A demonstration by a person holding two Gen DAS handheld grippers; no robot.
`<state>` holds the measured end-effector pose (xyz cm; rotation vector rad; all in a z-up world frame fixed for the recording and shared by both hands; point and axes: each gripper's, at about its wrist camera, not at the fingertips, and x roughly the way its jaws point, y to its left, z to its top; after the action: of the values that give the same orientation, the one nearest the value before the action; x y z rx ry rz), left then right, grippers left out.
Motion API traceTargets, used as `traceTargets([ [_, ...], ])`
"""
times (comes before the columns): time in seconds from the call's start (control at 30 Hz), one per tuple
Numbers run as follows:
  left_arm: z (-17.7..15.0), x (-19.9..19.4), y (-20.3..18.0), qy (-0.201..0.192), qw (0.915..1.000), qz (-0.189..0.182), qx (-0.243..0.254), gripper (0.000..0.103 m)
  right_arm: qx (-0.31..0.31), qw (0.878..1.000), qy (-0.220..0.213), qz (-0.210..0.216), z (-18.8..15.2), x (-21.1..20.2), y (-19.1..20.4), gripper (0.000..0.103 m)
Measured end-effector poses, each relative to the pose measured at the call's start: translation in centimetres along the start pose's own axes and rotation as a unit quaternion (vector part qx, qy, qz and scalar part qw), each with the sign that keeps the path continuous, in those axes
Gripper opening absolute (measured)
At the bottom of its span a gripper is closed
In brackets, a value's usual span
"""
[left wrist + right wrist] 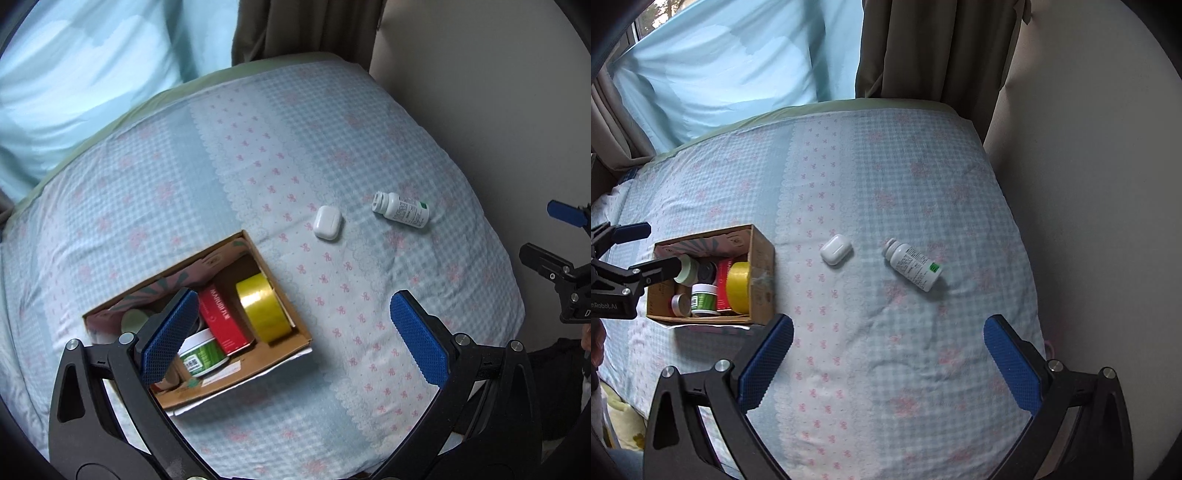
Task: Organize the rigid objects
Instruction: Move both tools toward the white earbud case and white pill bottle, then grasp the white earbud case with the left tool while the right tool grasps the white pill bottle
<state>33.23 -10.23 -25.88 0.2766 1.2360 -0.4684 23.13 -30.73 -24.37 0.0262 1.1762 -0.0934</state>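
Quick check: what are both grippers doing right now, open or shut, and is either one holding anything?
Left gripper: open, holding nothing, above the cardboard box.
Right gripper: open, holding nothing, over the bedsheet.

On the bed (923, 184), the cardboard box (762, 266) sits at left, holding a tape roll (738, 286), a flat carton (722, 284) and a jar (701, 295) side by side, with the earbud case (836, 250) and, farther right, the toppled pill bottle (912, 264) lying outside it.
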Motion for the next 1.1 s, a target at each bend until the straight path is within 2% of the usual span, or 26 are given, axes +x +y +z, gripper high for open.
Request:
traceTargets([
  [0.1,2.5,3.7,-2.3,0.026,0.9994,0.01,0.02,0.103,-0.024,1.0,0.008,0.004,1.3,3.1,-2.6,0.103],
  [0.33,6.9,14.2,-5.6,0.101,0.9934,-0.015,0.053,0.103,-0.104,0.994,0.035,0.028,3.1,11.6,-6.6,0.103],
  [0.43,7.8,18.3,-6.5,0.131,0.9886,-0.02,0.071,0.103,-0.143,0.987,0.053,0.048,3.3,15.1,-6.9,0.102],
  [0.63,8.8,24.6,-7.5,0.182,0.976,-0.014,0.119,0.102,-0.215,0.972,0.08,0.058,3.7,21.1,-5.8,0.099],
  [0.7,9.0,26.2,-7.4,0.196,0.9725,-0.008,0.126,0.097,-0.236,0.966,0.087,0.055,3.8,22.7,-5.1,0.098],
  [0.83,9.2,28.3,-6.6,0.216,0.9694,-0.021,0.115,0.092,-0.262,0.958,0.104,0.059,3.9,25.2,-4.1,0.087],
  [0.97,8.8,29.6,-6.6,0.226,0.9637,-0.014,0.141,0.082,-0.269,0.954,0.112,0.065,4.3,26.6,-3.3,0.087],
  [1.1,8.3,30.5,-7.1,0.231,0.9598,-0.015,0.159,0.078,-0.273,0.951,0.127,0.069,4.5,27.7,-2.7,0.087],
])
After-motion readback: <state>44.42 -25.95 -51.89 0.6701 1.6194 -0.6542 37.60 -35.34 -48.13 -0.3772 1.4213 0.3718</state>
